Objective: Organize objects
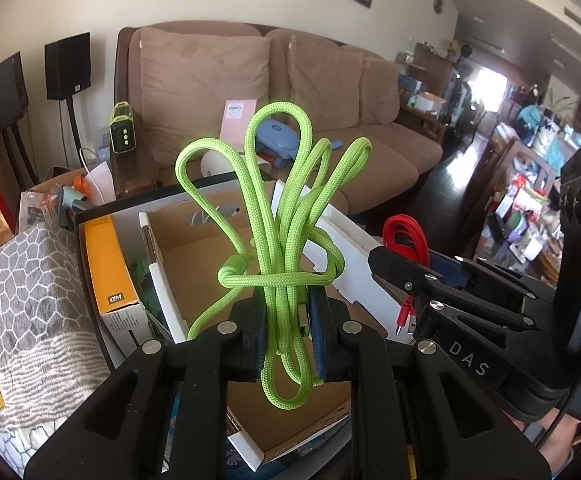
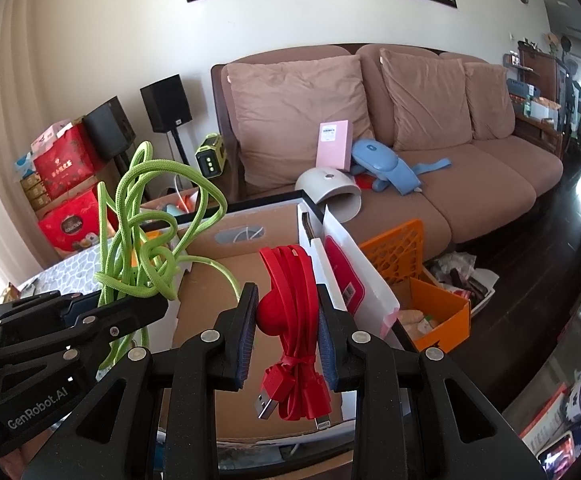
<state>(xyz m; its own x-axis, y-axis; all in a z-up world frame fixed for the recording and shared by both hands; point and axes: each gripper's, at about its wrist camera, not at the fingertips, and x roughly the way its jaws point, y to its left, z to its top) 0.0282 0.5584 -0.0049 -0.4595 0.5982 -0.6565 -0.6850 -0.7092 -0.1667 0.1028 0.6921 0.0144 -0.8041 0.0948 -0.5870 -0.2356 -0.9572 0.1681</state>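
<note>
Your left gripper pinches a bundled green cord, whose loops stand up above the pads while one loop hangs below. Your right gripper is clamped on a coiled red cable, its plugs dangling beneath. Both bundles hover over an open cardboard box, held side by side, with a brown sofa behind it.

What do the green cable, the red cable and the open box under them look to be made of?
Green cable: braided fabric sleeve, matte; the weave shows.
Red cable: flat, smooth rubber or plastic, slight sheen; metal plug tips.
Box: corrugated cardboard, brown inside, white outer faces; fluting visible at cut edges.
</note>
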